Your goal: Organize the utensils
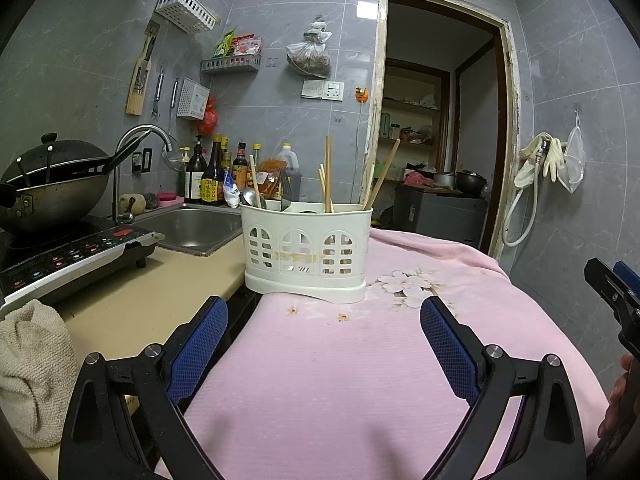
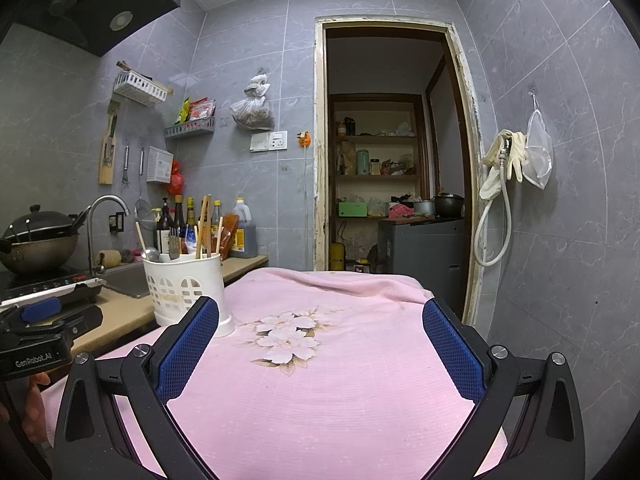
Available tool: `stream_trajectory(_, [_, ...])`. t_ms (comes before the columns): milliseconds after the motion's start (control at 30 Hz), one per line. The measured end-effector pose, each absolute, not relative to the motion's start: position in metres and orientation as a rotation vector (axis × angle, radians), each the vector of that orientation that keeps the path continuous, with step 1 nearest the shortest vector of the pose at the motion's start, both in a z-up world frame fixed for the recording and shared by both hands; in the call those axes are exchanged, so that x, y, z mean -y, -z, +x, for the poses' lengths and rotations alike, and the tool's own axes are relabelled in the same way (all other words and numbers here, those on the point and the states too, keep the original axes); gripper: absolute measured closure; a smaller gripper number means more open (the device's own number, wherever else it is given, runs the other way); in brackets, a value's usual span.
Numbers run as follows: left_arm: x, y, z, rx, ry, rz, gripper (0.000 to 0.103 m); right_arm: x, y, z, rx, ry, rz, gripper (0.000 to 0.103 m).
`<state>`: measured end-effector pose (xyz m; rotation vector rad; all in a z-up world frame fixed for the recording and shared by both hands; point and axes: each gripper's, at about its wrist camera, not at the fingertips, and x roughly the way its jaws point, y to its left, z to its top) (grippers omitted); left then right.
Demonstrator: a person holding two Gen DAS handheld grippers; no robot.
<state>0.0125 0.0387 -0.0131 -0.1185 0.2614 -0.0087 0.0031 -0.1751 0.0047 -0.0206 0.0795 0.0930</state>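
While both jaws stand wide apart with nothing between them, the left gripper (image 1: pixel 324 344) hovers over the pink cloth (image 1: pixel 340 380), and the right gripper (image 2: pixel 320 344) does the same just beside it. Straight ahead of the left gripper, near its tips, stands the white holder (image 1: pixel 306 252), at the cloth's far edge where it meets the beige surface (image 1: pixel 160 292). From the right gripper it sits ahead and to the left.

Chopsticks (image 1: pixel 328 174), a spoon (image 1: pixel 250 197) and a fork (image 1: pixel 285 190) already stand upright in its compartments, and no loose utensil shows on the cloth. That fits sorting finished, or pieces about to be drawn out and regrouped. Any grasp should take one stick high on its shaft, lifting straight up while the other gripper steadies the light holder against tipping.

Readable writing: "GenRobot.AI" on the left gripper's body in the right view. Bottle labels (image 1: pixel 212 190) beyond the sink are too small to read.
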Motion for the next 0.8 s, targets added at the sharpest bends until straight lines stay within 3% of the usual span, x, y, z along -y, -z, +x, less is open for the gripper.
stream_trajectory(800, [-0.0344,0.0138,0.0108,-0.262,0.013,-0.119,0.008,0.1746,-0.0048,0.0027,-0.080,-0.094,-0.020,0.000])
